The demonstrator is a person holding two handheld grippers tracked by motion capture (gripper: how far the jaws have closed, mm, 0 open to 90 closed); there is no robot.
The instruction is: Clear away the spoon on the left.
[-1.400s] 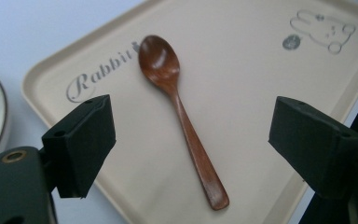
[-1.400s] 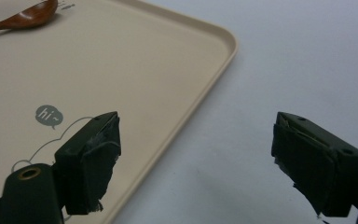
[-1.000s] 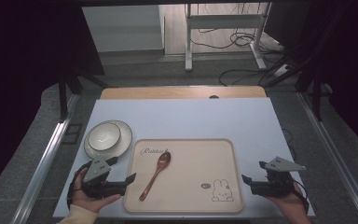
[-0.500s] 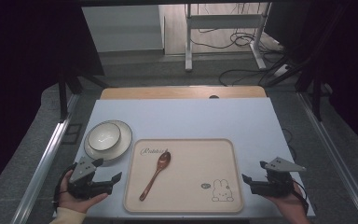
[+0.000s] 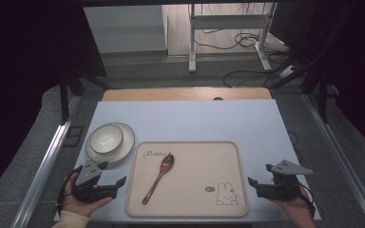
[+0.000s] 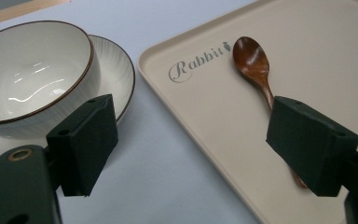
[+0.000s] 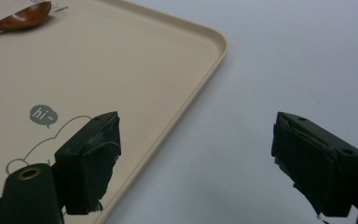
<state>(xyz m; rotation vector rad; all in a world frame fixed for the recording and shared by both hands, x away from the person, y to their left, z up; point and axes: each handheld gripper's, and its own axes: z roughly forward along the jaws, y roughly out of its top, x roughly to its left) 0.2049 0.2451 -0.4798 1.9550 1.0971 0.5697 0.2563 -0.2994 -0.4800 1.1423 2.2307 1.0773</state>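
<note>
Now | left gripper (image 5: 105, 184) released, empty | spoon (image 5: 158, 175) on tray (image 5: 228, 156) just right of it | right gripper (image 5: 261, 186) released | bowl (image 5: 104, 138) untouched, likely all left to do

Right gripper (image 7: 196, 163) jaws spread wide, nothing between them. Left-hand jaw hangs over beige tray (image 7: 135, 70) near its rim; right-hand jaw over pale table surface (image 7: 298, 60). Tray edge runs diagonally from lower left to rounded corner at upper right of tray. Brown wooden spoon (image 7: 21, 19) lies on tray at top left corner of view, bowl end visible, well apart from jaws. Grey "hi~" speech bubble (image 7: 43, 115) and part of a printed outline sit on tray just beside left-hand jaw.
</note>
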